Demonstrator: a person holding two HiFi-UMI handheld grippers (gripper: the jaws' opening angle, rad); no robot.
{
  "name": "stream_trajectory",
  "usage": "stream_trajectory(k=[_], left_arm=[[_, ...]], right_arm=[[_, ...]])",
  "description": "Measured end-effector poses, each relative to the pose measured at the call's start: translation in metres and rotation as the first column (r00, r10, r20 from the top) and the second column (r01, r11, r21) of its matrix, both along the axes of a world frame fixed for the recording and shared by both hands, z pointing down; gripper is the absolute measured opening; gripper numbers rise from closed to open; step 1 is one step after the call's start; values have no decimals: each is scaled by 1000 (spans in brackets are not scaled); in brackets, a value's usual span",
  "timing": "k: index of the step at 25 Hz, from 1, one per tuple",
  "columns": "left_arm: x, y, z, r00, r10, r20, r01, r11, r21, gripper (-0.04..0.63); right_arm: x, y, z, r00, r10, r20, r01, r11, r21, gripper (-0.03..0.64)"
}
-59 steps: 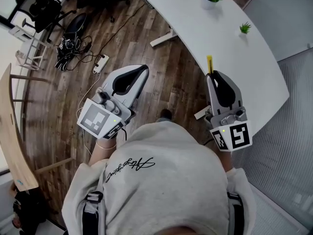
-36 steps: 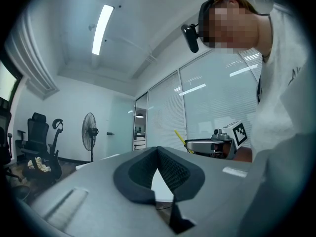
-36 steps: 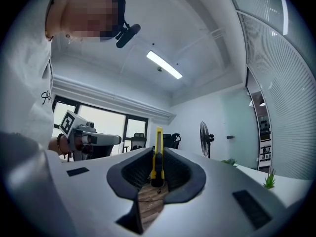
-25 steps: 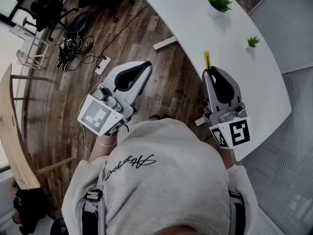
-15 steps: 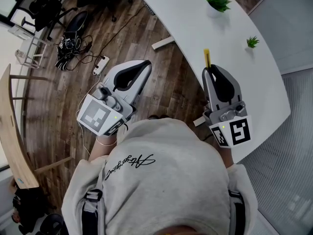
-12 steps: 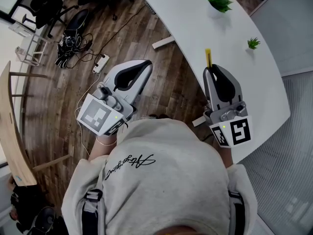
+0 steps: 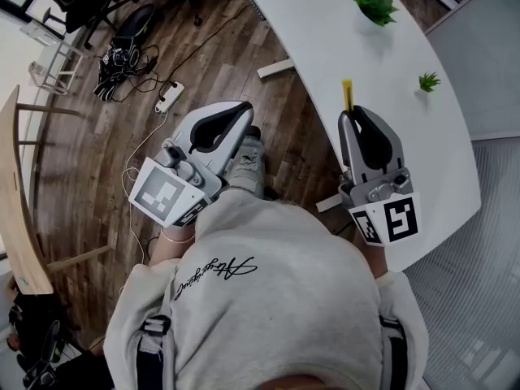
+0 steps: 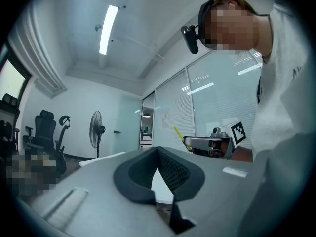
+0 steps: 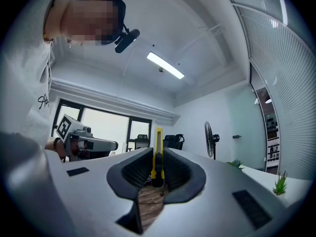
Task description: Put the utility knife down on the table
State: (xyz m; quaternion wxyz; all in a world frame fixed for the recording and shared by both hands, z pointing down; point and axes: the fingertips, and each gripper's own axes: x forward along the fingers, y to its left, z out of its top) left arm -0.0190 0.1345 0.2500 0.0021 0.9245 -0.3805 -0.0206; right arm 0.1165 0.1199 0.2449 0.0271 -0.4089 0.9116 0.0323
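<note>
place: office | cues: swivel chairs, glass partitions (blinds behind), white table

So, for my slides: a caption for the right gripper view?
Right hand-held gripper shut on a slim yellow plastic utility knife.

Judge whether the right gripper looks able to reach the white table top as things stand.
Probably yes. The right gripper, shut on the utility knife, hangs at the edge of the table; that stretch looks bare, and the small plant stands clear of it.

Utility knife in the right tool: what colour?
Yellow with a black slider part; the slim utility knife shows best in the right gripper view.
</note>
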Motion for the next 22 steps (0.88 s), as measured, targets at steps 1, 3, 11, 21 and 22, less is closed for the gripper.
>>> stream_trajectory(k=[1,3,11,21,22], left_arm=[[-1,-1,0,1000,0,1,0,1000,5,-2],[-2,-4,1,1000,5,1,-5,1000,8,-2],[-3,-61,5,999,43,-5,-43,999,16,-2],[-13,-145,6,993,117,9,-117,993,19,-2],[-15,-154,5,992,122,9,-123,992,18,-2]], right_arm=[[-2,-2,0,1000,-1,0,1,1000,3,64],[-5,-4,1,1000,-1,-1,1,1000,5,64],[-10,-54,9,1000,20,-11,-20,1000,5,64],[-27,-130,13,998,67,-19,-66,998,4,65],[-30,-138,12,997,71,-21,-71,998,3,64]])
